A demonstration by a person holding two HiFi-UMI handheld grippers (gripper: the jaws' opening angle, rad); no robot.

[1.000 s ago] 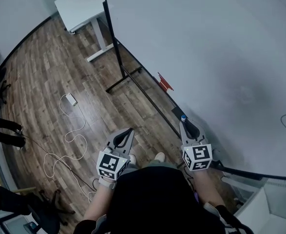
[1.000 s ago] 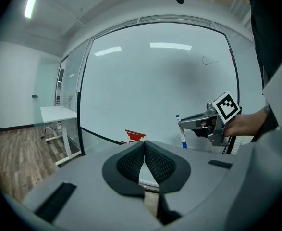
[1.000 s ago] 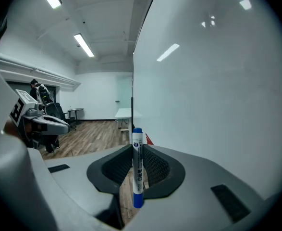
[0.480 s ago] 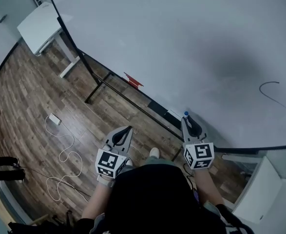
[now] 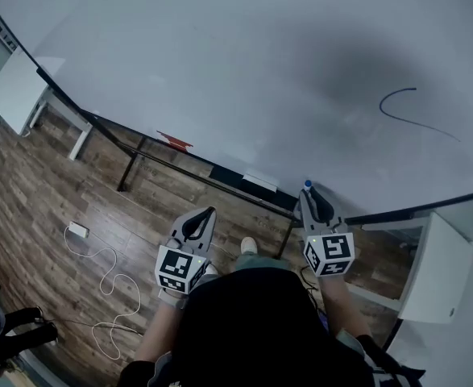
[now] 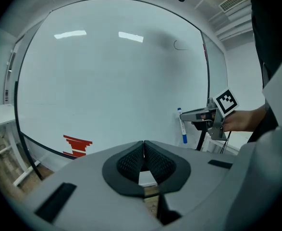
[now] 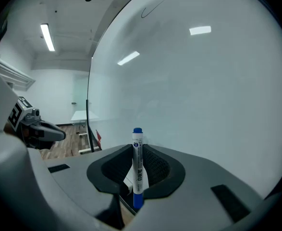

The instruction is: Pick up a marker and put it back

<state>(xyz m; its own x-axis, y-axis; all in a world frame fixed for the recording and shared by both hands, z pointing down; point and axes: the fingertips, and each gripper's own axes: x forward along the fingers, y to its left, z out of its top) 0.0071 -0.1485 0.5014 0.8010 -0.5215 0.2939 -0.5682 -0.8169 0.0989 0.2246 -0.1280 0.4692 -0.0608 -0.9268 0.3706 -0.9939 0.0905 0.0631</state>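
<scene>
A white marker with a blue cap [image 7: 137, 165] stands upright between the jaws of my right gripper [image 7: 138, 163], which is shut on it. In the head view the right gripper [image 5: 313, 202] is held close to the whiteboard [image 5: 244, 63] just above its bottom rail, with the marker's blue cap [image 5: 306, 185] poking up. From the left gripper view the marker [image 6: 181, 126] shows upright at the right gripper [image 6: 205, 115]. My left gripper [image 5: 201, 220] hangs over the floor, its jaws shut with nothing between them [image 6: 144, 160].
A big whiteboard on a black stand fills the front; a curved blue line [image 5: 413, 111] is drawn on it. A red sticker [image 5: 175, 140] sits near its bottom rail. A white table [image 5: 14, 91] is at the left, a white cabinet [image 5: 433, 268] at the right, cables [image 5: 107, 285] on the wood floor.
The head view has swung left and up along the whiteboard, so the drawn line came further into view. Both grippers kept their places; the right still holds the marker.
</scene>
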